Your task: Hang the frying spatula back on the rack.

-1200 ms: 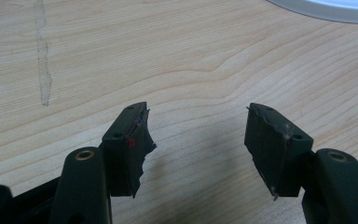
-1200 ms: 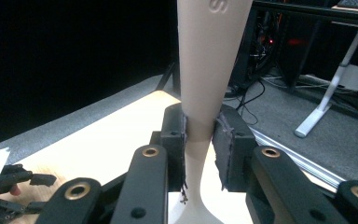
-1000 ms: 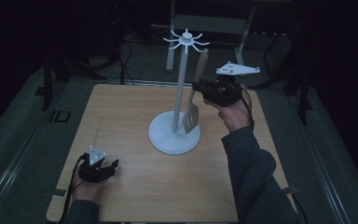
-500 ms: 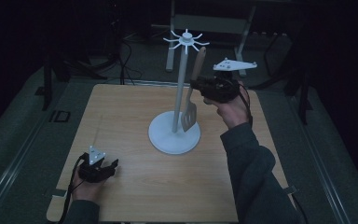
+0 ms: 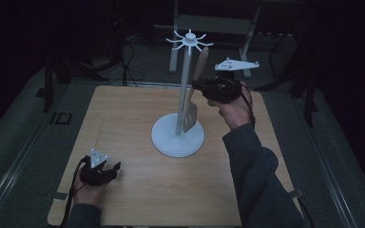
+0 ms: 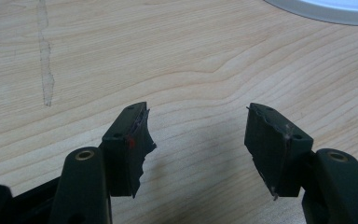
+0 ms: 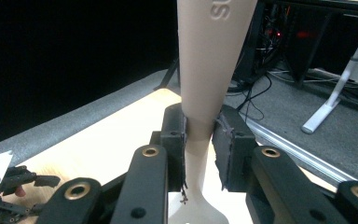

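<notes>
A white utensil stand (image 5: 178, 135) with a round base, a tall pole and hooked arms at its top (image 5: 189, 40) stands mid-table. Beside the pole my right gripper (image 5: 200, 88) is shut on a beige slotted spatula (image 5: 193, 97), held upright with the blade down just above the base. In the right gripper view the two pads clamp the spatula's handle (image 7: 200, 116) at its narrow neck. My left gripper (image 5: 114, 167) rests near the front left of the table. The left gripper view has its jaws wide apart over bare wood, with nothing between its fingertips (image 6: 130, 140).
The wooden table (image 5: 123, 118) has dark floor on all sides. Table legs and cables (image 5: 123, 52) lie beyond the far edge. The stand's white base (image 6: 326, 9) shows at the top right in the left gripper view.
The right gripper has lifted the spatula slightly and shifted it a little closer to the pole. The left gripper has stayed still.
</notes>
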Motion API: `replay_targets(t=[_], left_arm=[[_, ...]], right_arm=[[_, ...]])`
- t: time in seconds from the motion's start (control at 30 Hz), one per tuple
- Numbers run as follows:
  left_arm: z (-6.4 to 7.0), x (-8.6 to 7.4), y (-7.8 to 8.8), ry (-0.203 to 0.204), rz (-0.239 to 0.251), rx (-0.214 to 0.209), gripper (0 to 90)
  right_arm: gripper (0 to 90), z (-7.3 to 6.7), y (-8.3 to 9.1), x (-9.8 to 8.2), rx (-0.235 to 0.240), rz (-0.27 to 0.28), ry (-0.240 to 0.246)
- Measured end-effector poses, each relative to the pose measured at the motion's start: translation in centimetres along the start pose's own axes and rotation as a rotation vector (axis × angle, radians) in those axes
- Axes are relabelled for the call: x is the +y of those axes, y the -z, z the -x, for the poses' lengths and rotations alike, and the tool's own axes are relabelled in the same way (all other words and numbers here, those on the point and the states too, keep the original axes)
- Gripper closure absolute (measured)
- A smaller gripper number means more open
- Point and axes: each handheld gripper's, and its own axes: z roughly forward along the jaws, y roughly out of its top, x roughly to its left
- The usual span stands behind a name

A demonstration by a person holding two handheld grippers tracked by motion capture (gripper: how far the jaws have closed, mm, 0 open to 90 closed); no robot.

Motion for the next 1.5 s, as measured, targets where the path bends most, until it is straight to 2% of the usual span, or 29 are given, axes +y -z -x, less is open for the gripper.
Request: replay_targets(t=[0.6, 0.8, 1.0, 1.3, 1.5], left_arm=[[0.0, 0.0, 0.0, -0.002, 0.000, -0.001, 40.1], [0.0, 0.0, -0.1, -0.003, -0.004, -0.003, 40.0], [0.1, 0.0, -0.1, -0.003, -0.004, -0.003, 40.1], [0.0, 0.0, -0.1, -0.002, -0.002, -0.001, 40.0], [0.0, 0.0, 0.0, -0.001, -0.001, -0.002, 40.1]], right_arm=[[74.8, 0.0, -1.4, 0.1, -0.014, -0.030, 0.009], [73.1, 0.1, -1.3, -0.2, -0.010, -0.020, 0.010], [62.2, 0.1, -1.0, -0.4, -0.011, -0.012, 0.013], [40.4, -0.2, -1.1, -0.5, -0.045, -0.008, 0.041], [33.5, -0.2, -0.9, -0.5, -0.063, -0.002, 0.046]])
